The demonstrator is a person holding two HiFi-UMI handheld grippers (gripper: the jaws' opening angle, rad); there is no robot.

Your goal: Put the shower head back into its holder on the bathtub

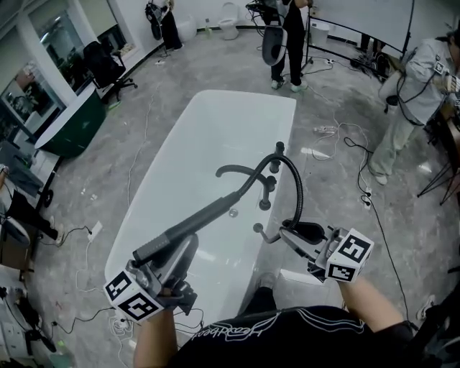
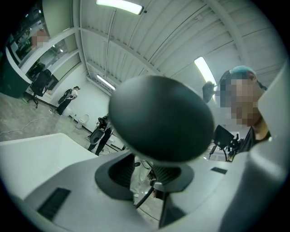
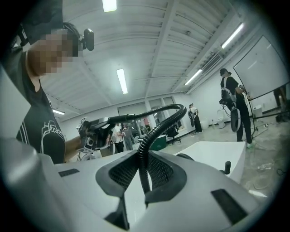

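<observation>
The left tongs (image 1: 180,251) pinch the dark shower head (image 1: 201,219), which slants above the white bathtub (image 1: 215,122), its far end near the faucet (image 1: 264,183) on the rim. The right tongs (image 1: 291,233) pinch the ribbed hose (image 1: 296,187) beside the tub's edge.

Grey marble floor (image 1: 338,79), with loose cables (image 1: 350,141) lying across it. At the far end a person in black (image 1: 291,43) stands near a white toilet (image 1: 228,21). A person in pale clothes (image 1: 413,93) stands at the right. On the left, a black office chair (image 1: 104,68) sits beside a green counter (image 1: 72,129).
</observation>
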